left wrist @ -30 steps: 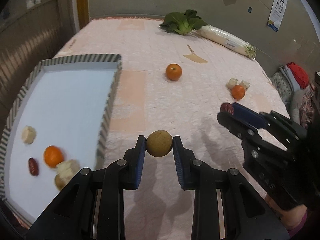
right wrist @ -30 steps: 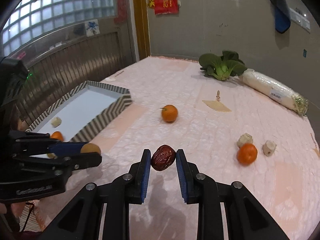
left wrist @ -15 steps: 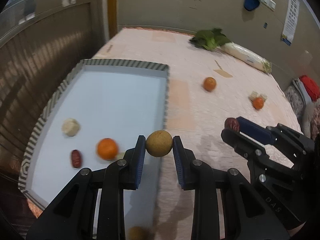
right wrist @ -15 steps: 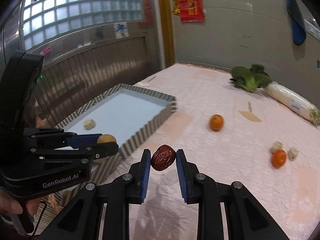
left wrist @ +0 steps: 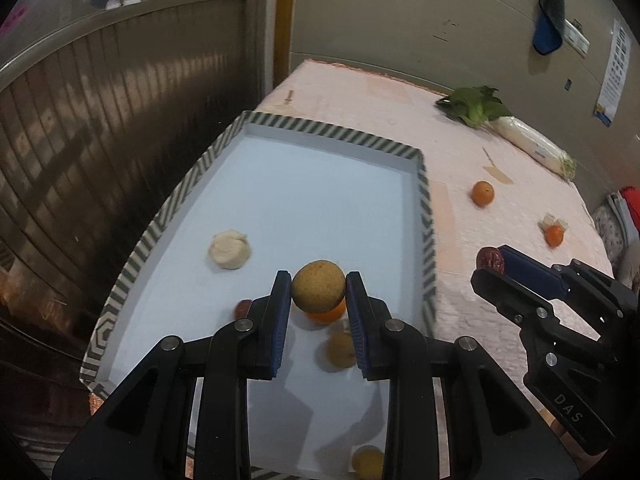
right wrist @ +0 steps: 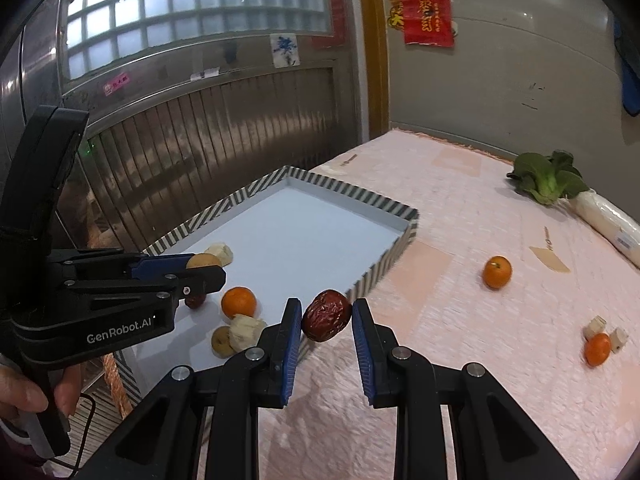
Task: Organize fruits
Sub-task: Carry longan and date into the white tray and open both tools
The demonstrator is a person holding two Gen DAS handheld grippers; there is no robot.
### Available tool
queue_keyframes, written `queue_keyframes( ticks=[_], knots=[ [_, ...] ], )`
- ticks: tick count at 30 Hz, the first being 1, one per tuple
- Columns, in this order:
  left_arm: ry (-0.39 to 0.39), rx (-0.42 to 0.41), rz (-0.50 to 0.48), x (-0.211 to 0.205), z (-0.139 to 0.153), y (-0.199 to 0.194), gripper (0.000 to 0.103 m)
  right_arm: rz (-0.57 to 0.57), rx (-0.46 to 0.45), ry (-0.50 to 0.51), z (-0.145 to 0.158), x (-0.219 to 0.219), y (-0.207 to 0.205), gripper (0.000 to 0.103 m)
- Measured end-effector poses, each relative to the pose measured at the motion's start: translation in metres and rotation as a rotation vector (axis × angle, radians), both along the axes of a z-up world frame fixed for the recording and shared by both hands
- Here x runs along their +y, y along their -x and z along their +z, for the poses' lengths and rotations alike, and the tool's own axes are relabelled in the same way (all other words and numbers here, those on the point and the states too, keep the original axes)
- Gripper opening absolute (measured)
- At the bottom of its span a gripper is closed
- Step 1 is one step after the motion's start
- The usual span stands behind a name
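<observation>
2 grippers carry fruit: the left gripper (left wrist: 318,290) pinches a round brown fruit (left wrist: 318,286) above the striped tray (left wrist: 426,216); the right gripper (right wrist: 326,322) clamps a red date (right wrist: 326,316) beside the tray's edge.

The shallow rectangular cardboard tray (left wrist: 424,184) has a white floor and a rim striped dark green and white in chevrons. The quilted bed cover (right wrist: 480,320) is pale pink with darker peach squares. The left gripper (left wrist: 318,292) is black with blue pads; the round fruit (left wrist: 318,286) between its jaws is tan-brown and speckled. The right gripper (right wrist: 326,318) has the same black and blue; the wrinkled date (right wrist: 326,316) it clamps is dark red-brown. The loose mandarin (right wrist: 497,272), at 2 o'clock from the date, is orange. The leafy vegetable (right wrist: 546,180) is green. The wall hanging (right wrist: 426,6) is red with gold characters.
</observation>
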State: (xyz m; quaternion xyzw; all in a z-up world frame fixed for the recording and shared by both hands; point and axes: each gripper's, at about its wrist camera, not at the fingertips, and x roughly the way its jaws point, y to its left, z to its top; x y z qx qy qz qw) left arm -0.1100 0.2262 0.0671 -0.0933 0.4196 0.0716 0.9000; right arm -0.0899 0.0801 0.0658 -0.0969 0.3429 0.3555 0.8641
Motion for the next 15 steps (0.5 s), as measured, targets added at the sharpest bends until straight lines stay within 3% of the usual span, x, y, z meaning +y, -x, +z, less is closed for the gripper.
queue_keyframes(
  ticks=[15],
  knots=[
    [0.028,0.023,0.094,0.051,-0.011,0.017,0.027,0.056,0.024,0.043,-0.01,0.042,-0.014,0.025]
  ],
)
